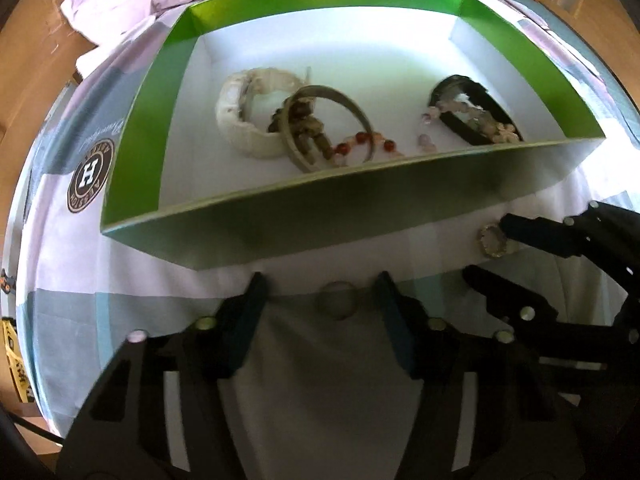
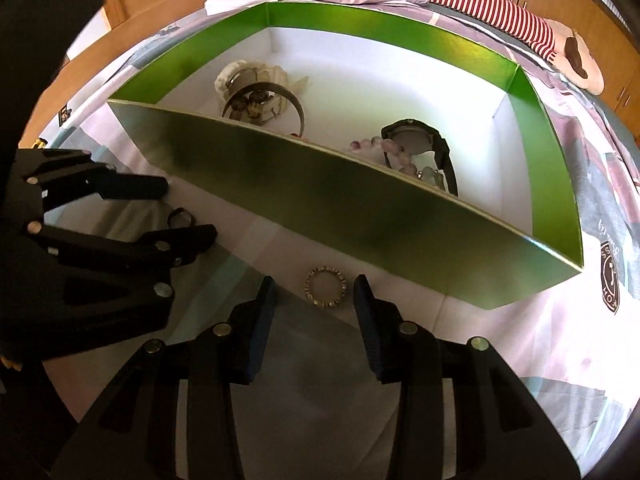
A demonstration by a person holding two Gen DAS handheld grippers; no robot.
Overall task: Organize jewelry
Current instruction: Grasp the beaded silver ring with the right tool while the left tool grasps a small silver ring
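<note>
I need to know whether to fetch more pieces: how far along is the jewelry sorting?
Done: bracelets and a black watch already lie in the green box. In hand: the left claw straddles a pale ring, the right claw a studded ring; neither is gripped yet. Left: boxing both rings.

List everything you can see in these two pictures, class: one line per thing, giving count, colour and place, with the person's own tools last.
Open cardboard box: one, green walls, white floor, on the bedsheet.
Chunky white bracelet: one, in the box, left side.
Metal bangle: one, dull gold, leaning on the white bracelet.
Red-and-pale bead string: one, on the box floor by the bangle.
Black wristwatch: one, in the box, right side.
Pale pink bead bracelet: one, draped over the watch.
Stone-set ring: one, gold-toned, on the sheet between the right gripper's fingers.
Plain ring: one, pale, on the sheet between the left gripper's fingers.
Patchwork bedsheet: one, lilac, grey, white.
Left gripper: black, open.
Right gripper: black, open.
</note>
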